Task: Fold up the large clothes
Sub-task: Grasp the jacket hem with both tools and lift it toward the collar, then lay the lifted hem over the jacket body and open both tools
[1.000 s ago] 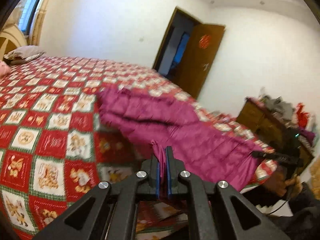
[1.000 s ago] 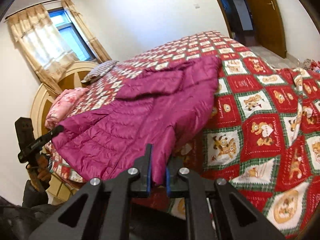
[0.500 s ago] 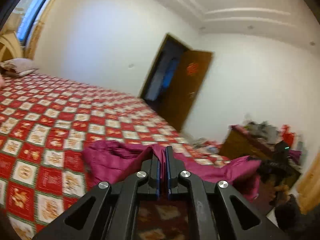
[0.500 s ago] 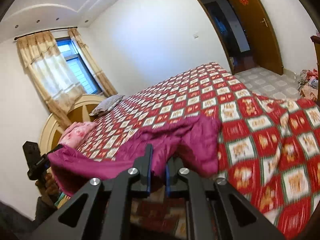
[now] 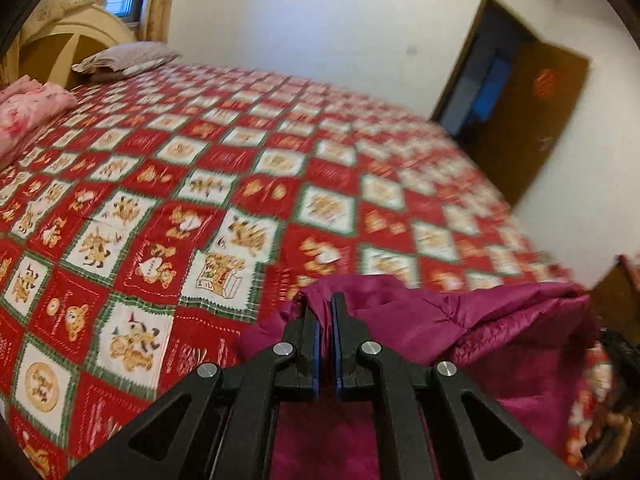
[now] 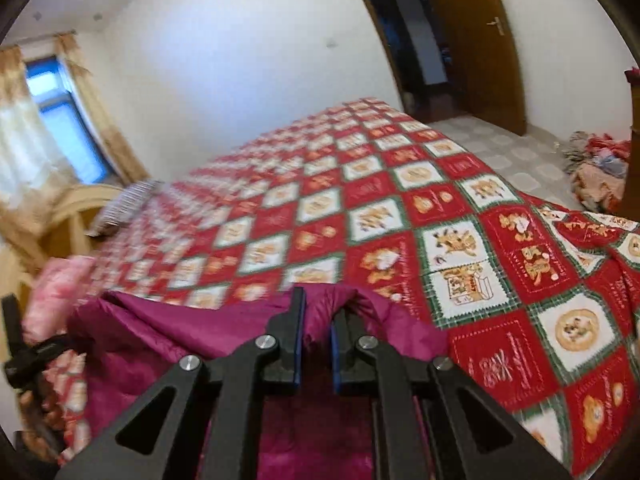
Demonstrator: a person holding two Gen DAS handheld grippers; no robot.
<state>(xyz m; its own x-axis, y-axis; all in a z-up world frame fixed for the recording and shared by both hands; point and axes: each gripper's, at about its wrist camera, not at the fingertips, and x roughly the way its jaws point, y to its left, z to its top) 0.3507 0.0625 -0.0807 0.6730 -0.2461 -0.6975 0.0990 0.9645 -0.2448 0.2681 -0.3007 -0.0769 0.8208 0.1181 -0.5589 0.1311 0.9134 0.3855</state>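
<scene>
Magenta quilted jacket (image 5: 500, 332), red-white-green checked bedspread (image 5: 248, 168), pink blanket (image 5: 28, 108)

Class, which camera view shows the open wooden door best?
The right wrist view: the door is sharp there, its handle visible. The left wrist view shows the door blurred, at the frame's edge.

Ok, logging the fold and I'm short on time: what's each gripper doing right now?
Left gripper: shut on the magenta puffer jacket.
Right gripper: jaws have just been opening, jacket fabric bunched between them, pads apparently touching it.
</scene>
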